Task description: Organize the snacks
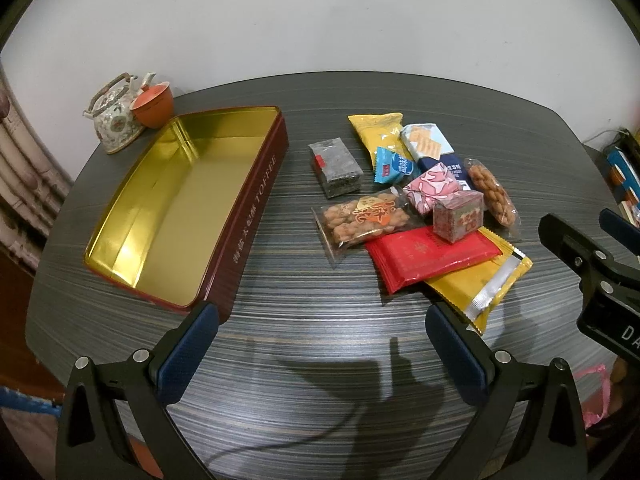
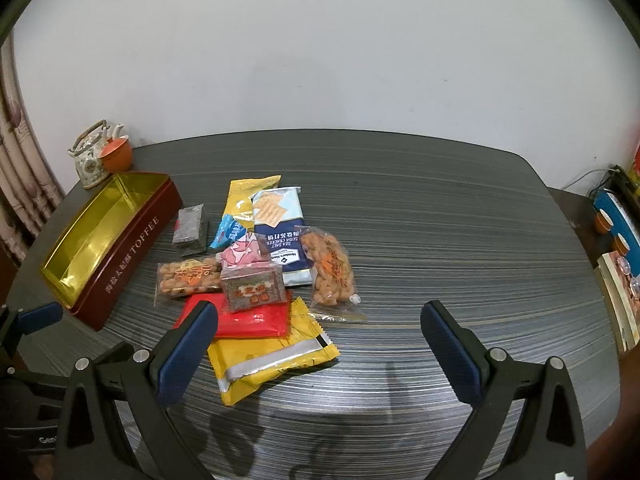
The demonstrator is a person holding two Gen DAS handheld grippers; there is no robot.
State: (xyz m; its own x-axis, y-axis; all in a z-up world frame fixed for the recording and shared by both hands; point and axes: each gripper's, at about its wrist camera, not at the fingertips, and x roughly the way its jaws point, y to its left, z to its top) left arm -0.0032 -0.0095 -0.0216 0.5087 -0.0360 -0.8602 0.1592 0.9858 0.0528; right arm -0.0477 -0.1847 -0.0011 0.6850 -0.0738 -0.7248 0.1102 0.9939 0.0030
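Both jaws gape empty — red packet (image 2: 256, 316) half hides yellow packet (image 2: 272, 356) beneath.

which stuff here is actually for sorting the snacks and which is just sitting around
For the job: toffee tin, empty; the snack pile, including red packet, yellow packet, cracker pack, seaweed pack, peanut bag.

Lying about: teapot, orange cup, books at the table's right.

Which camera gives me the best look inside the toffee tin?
The left wrist view: the tin lies close and wide, with its gold floor showing and nothing in it. The right wrist view has the tin far left and foreshortened, with much of the floor hidden behind the near wall.
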